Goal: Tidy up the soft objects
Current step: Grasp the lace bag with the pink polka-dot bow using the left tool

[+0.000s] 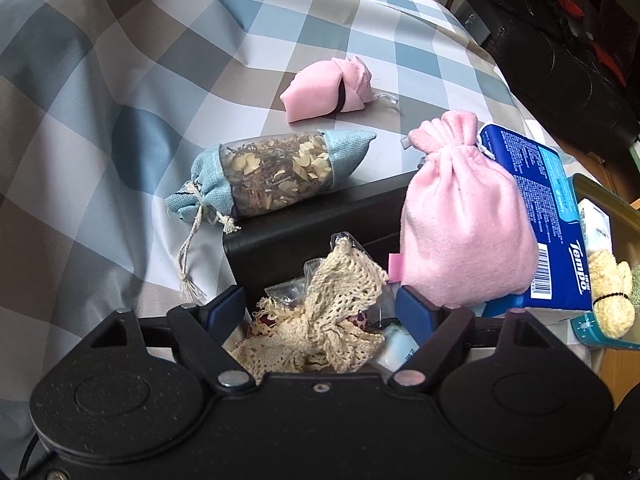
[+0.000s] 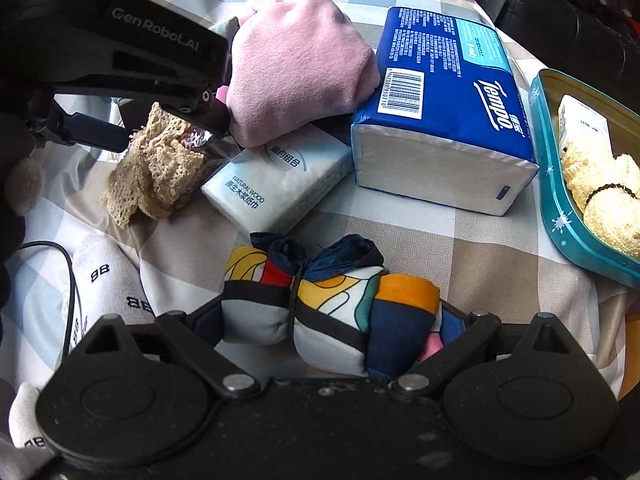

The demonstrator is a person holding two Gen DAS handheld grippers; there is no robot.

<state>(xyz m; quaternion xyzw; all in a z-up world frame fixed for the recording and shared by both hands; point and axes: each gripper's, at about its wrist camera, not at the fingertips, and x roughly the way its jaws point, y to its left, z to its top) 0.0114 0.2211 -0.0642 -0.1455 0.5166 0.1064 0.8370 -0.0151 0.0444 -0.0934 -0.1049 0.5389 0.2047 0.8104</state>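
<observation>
Right gripper (image 2: 332,320) hangs with its jaws spread wide on either side of the colourful tied bundle (image 2: 332,304), which lies crosswise directly between its fingers, long axis running finger to finger, pads not yet pressing. Well off to its left, the left gripper (image 1: 320,312) straddles the crochet lace piece (image 1: 320,320), jaws half apart.

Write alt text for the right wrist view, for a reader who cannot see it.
The right hand-held gripper straddles a colourful tied cloth bundle on a checked cloth. Behind lie a white tissue pack, a blue Tempo pack and a pink pouch. The left hand-held gripper reaches a beige crochet piece; a teal tin sits right.
</observation>
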